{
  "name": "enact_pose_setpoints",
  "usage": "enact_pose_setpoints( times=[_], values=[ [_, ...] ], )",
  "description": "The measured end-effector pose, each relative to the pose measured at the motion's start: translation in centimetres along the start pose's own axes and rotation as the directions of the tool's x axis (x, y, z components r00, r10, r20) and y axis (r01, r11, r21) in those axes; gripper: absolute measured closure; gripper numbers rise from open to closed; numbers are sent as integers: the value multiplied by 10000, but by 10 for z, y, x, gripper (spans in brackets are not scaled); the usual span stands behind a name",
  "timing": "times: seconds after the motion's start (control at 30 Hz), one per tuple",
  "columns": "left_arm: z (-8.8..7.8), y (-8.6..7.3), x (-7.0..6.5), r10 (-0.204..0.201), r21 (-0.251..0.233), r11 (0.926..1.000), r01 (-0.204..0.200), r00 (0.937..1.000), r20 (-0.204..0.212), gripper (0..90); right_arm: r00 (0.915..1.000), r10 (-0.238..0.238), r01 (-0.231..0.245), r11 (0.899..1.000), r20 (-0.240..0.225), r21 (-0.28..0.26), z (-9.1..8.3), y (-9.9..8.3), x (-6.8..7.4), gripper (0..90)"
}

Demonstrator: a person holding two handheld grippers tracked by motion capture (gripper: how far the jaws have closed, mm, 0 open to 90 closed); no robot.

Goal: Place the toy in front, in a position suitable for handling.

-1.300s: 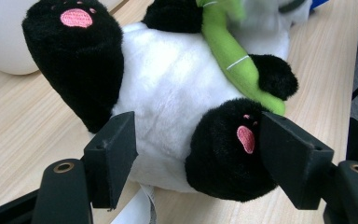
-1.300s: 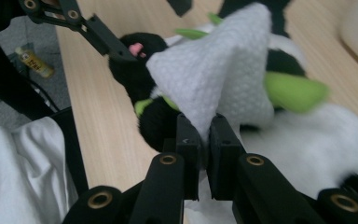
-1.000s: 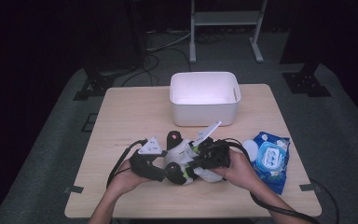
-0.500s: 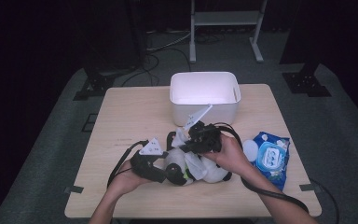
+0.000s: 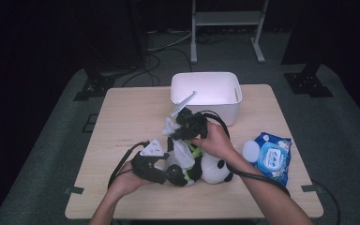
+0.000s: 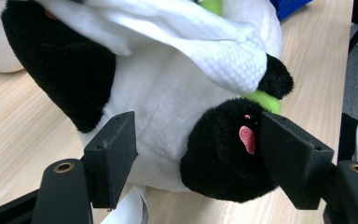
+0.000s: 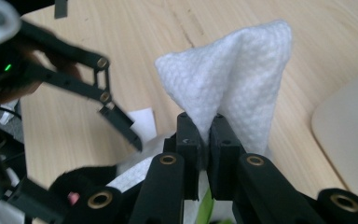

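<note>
Fuzzy plush panda (image 6: 177,121), textured cloth wipe (image 7: 233,79)

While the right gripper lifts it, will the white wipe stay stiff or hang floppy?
Probably floppy: the white wipe folds and drapes from the right gripper. It looks thin and light, and its textured weave likely keeps it from slipping.

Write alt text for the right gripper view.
The right gripper pinches a white wipe that stands up above its shut jaws. Behind lies the wooden table, with the left gripper at left.

right claw (image 5: 174,133) raised, wipe (image 5: 178,140) pulled upward
</note>
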State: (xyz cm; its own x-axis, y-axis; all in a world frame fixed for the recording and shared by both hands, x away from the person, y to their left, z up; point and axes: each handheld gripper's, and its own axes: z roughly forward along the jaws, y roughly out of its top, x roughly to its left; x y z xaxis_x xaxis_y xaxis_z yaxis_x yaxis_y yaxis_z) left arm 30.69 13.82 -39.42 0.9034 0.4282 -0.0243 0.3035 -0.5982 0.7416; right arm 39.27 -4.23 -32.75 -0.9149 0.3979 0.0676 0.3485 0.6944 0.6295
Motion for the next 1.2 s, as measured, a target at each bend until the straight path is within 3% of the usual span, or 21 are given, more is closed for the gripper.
enact_pose_setpoints(
  times=[0.13, 0.33, 0.73, 1.0, 1.2],
  values=[
    [-1, 0, 0, -4, -25, 10000, 4, 10000, -45, 281, 9999, 143, -143, 9999, 70, -54, 2, 3, -8, 839],
    [0, 0, 0, -50, -47, 10000, 50, 10000, 13, 281, 9992, 347, -346, 9994, 212, -91, -4, -6, -15, 840],
    [0, 1, 0, 9, 50, 10000, -9, 10000, 67, 277, 9955, 781, -792, 9967, 544, 185, -21, -52, -29, 838],
    [0, 1, -1, 56, 127, 9999, -57, 10000, 54, 274, 9987, 107, -134, 9984, 501, 545, -32, -74, -24, 836],
    [3, 1, -2, 114, 206, 9997, -114, 9999, 13, 274, 9982, -600, 590, 9950, 93, 809, -40, -80, -19, 819]
  ],
)
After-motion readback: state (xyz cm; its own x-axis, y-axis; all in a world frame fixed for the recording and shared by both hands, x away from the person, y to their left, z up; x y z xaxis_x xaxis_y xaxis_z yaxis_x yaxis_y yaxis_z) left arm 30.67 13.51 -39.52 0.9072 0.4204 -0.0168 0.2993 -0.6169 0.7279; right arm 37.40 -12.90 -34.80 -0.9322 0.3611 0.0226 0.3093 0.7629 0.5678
